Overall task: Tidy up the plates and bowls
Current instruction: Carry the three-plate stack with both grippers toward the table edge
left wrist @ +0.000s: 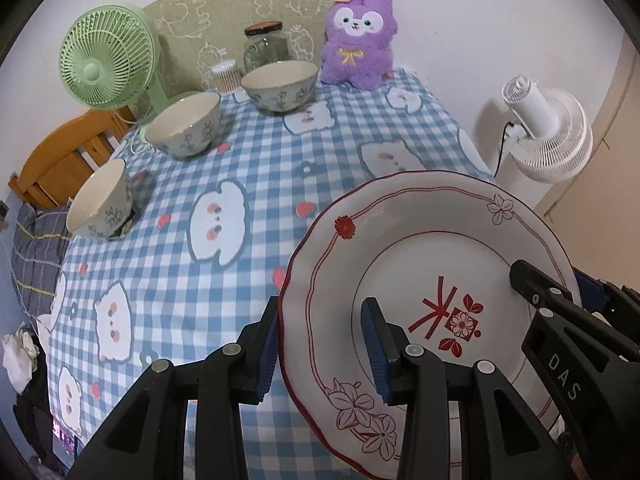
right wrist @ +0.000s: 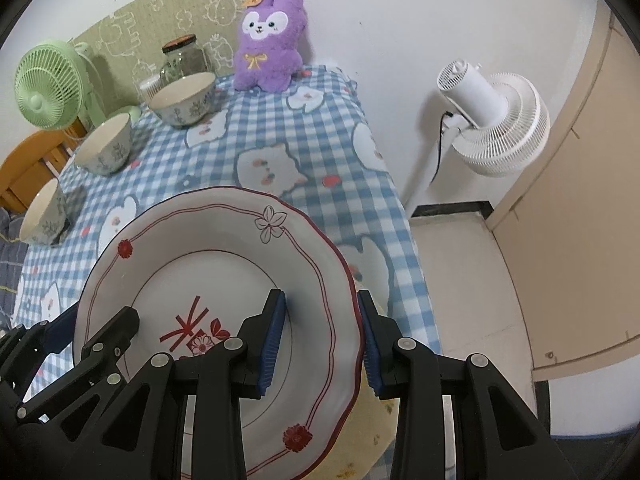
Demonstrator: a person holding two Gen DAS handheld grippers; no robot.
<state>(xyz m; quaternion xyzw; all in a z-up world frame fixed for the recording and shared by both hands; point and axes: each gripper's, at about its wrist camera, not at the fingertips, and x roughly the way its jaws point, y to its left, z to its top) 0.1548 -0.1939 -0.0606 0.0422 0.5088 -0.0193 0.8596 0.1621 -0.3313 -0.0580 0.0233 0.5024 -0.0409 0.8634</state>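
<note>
The plate (left wrist: 432,280), white with red lines and flowers, is tilted above the near right part of the table (left wrist: 272,168), carried by both grippers. The left gripper (left wrist: 320,344) straddles its left rim, one blue pad under the edge and one on the face; the gap is partly open, and whether the pads press the rim I cannot tell. The right gripper (right wrist: 322,336) straddles the right rim the same way, with visible gaps at the pads. Three bowls stand apart along the far left of the checked cloth: the nearest bowl (left wrist: 102,204), the middle bowl (left wrist: 184,124), the far bowl (left wrist: 280,85). Behind them stand a green fan (left wrist: 106,58), a jar (left wrist: 267,46) and a purple plush (left wrist: 360,40); a white fan (right wrist: 494,118) stands off to the right.
</note>
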